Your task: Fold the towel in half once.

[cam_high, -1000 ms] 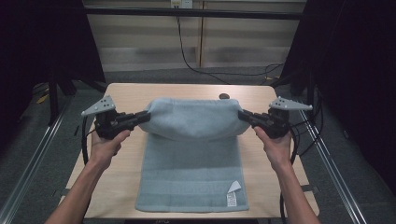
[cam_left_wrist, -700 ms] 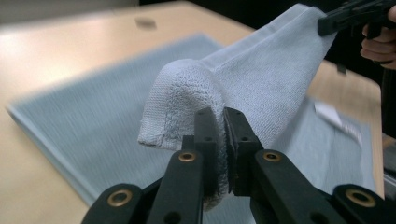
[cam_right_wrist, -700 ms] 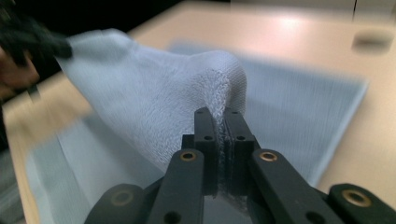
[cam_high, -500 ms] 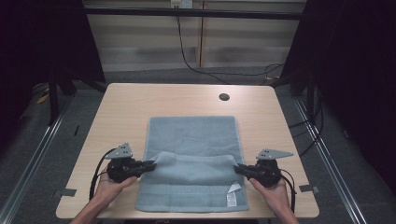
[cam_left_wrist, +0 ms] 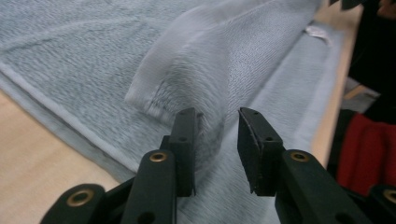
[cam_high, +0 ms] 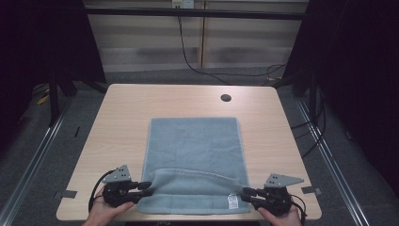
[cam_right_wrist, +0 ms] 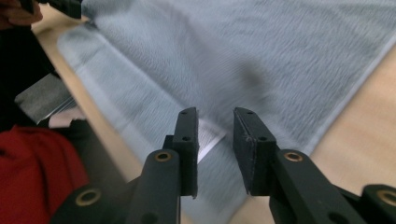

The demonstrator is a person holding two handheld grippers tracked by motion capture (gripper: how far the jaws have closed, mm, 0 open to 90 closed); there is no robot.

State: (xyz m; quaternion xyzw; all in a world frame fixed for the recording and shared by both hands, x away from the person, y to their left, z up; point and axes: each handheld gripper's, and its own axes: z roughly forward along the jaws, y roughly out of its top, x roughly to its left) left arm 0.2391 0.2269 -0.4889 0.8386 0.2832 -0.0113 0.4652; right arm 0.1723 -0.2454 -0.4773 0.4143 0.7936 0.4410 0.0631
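Observation:
A grey-blue towel (cam_high: 193, 146) lies flat on the wooden table (cam_high: 122, 122), its upper layer folded toward me, with the folded-over edge a little short of the near edge. My left gripper (cam_high: 145, 186) sits at the near left corner. In the left gripper view its jaws (cam_left_wrist: 217, 114) stand open, and the raised towel corner (cam_left_wrist: 187, 79) lies just beyond the tips. My right gripper (cam_high: 245, 192) rests at the near right corner, open (cam_right_wrist: 215, 114), over the towel (cam_right_wrist: 233, 42) and its white label (cam_right_wrist: 205, 140).
A round cable hole (cam_high: 226, 98) marks the table's far right part. Bare wood flanks the towel on both sides. Black cables (cam_high: 197, 61) run across the floor beyond the table. A red garment (cam_left_wrist: 369, 144) shows below the near table edge.
Both grippers brought the towel's far edge toward me and down onto the near part. Their jaws now stand apart, and the folded layer lies on the towel.

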